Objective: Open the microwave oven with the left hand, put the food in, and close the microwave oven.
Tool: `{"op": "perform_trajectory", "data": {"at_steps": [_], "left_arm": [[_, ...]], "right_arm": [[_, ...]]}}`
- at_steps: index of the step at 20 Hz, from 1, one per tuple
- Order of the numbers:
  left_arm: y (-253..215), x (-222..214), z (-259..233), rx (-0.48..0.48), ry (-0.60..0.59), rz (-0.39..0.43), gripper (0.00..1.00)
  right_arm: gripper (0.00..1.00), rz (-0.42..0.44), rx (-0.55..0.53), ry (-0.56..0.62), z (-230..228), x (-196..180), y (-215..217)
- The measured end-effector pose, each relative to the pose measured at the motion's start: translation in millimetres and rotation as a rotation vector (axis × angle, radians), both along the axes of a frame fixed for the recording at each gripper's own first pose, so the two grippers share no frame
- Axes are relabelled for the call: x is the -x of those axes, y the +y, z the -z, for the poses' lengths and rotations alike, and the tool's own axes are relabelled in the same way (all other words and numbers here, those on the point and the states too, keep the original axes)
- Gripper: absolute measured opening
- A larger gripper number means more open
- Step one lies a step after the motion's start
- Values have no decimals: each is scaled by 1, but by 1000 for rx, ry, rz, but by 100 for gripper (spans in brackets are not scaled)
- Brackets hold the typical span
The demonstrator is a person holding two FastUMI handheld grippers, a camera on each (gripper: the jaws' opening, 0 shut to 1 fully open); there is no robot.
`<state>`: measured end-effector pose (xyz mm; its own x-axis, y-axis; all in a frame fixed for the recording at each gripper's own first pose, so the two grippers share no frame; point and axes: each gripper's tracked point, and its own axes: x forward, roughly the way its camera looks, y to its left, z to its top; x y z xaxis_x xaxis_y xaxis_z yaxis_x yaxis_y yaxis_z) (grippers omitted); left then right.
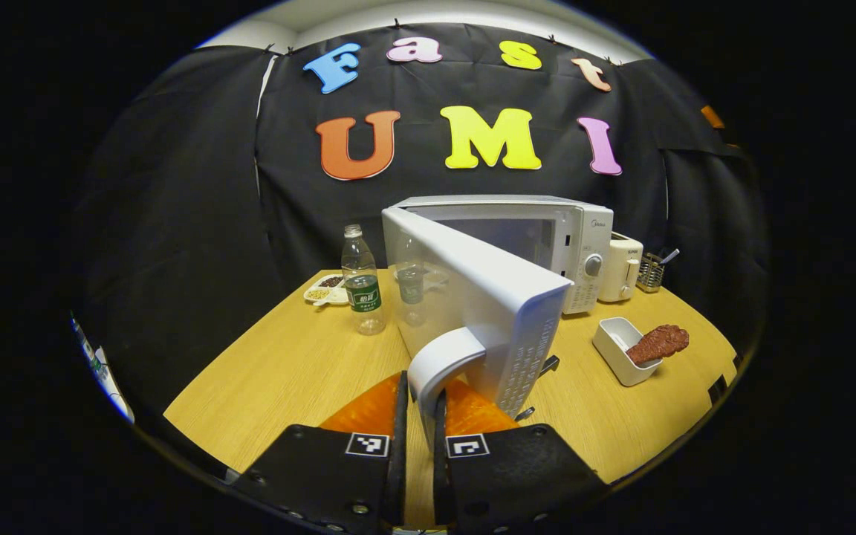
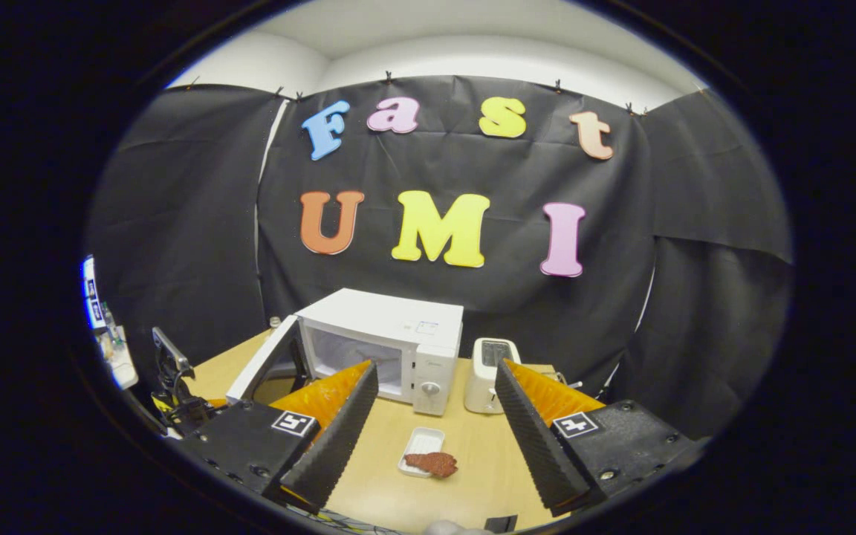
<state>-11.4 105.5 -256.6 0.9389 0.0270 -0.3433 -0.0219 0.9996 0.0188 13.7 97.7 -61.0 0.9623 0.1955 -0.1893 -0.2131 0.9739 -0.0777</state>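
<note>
Left gripper view: left tongs [image 1: 419, 416] clench the microwave door handle [image 1: 439, 364]; right tongs [image 2: 428, 416] gape above food [image 2: 433, 464].

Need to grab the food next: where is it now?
The food lies over the white tray's edge on the table, in front of the microwave and toaster.

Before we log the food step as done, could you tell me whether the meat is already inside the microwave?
No, the meat lies on the rim of the white tray on the table, outside the microwave.
</note>
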Motion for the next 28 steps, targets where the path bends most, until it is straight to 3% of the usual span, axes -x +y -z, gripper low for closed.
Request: {"op": "perform_trajectory", "data": {"at_steps": [1,2,4,7,13,18,20,28], "left_arm": [[6,0,-1,-3,-4,-11,19],[12,2,-3,-10,-6,-19,34],[14,2,-4,-17,-6,-5,97],[30,8,-6,-66,-10,-15,95],[62,28,-6,-9,25,-64,95],[96,46,-17,-127,5,-124,95],[109,50,-15,-107,17,-162,95],[135,82,-35,-121,17,-238,95]], "right_arm": [[100,0,1,2,0,-1,0],[96,1,2,3,2,-1,0],[100,-2,-1,10,5,-2,1],[100,-10,-1,16,7,-5,5],[100,-34,-19,35,22,-14,16],[100,-54,-24,51,33,-17,24],[100,-55,-28,54,38,-21,26],[100,-14,-38,100,79,-31,-7]]}}
